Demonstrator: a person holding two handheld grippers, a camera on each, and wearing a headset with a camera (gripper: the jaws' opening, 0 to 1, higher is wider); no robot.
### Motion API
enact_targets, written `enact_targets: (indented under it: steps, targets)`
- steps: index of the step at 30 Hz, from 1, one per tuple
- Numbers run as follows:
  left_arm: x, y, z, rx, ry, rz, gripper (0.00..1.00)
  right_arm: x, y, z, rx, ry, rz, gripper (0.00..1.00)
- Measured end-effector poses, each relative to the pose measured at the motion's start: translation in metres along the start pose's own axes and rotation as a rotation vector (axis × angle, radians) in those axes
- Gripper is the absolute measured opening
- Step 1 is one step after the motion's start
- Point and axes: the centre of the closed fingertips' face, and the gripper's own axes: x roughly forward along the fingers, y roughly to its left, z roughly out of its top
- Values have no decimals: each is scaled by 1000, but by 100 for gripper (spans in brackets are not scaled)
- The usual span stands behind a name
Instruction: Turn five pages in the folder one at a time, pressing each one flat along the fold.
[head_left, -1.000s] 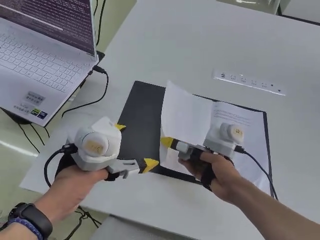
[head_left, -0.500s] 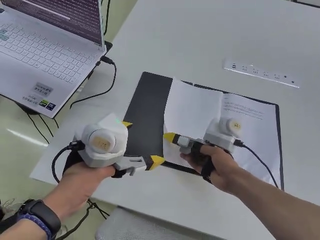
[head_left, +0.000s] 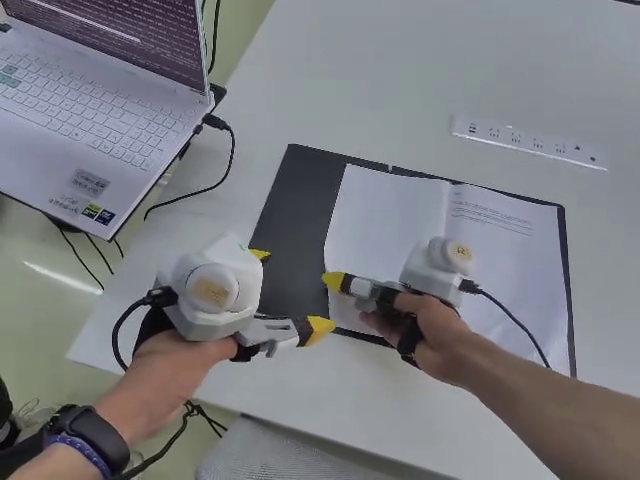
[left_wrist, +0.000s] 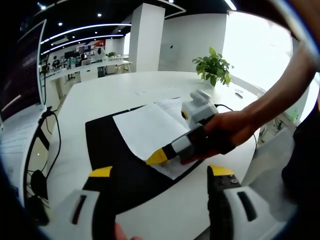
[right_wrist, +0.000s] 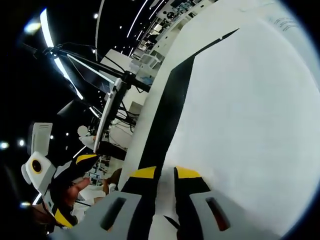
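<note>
White sheets are held in the flat black folder (head_left: 290, 230) on the table (head_left: 400, 80). One thin page (head_left: 385, 215) is pinched by the right gripper (head_left: 335, 283); the left gripper (head_left: 288, 290) is held wide open, empty.

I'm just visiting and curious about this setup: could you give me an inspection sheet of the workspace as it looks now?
Surface: white table.
Job's things: black folder lies open; one white page is lifted off it.
Clutter: open laptop, power strip.
Grippers: left gripper open near the folder's edge; right gripper shut on the page's edge.
Cables: black cable at the laptop; gripper cables trailing back.
Surroundings: open office, potted plant.
</note>
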Motion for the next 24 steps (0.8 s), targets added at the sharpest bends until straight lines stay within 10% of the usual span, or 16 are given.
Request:
enact_targets:
  steps: [16, 24]
  targets:
    - [7, 4, -8, -8, 23, -18, 63, -10, 19, -5, -55, -4, 74, 35]
    - [16, 4, -3, -15, 19, -43, 45, -48, 20, 19, -12, -138, 93, 34]
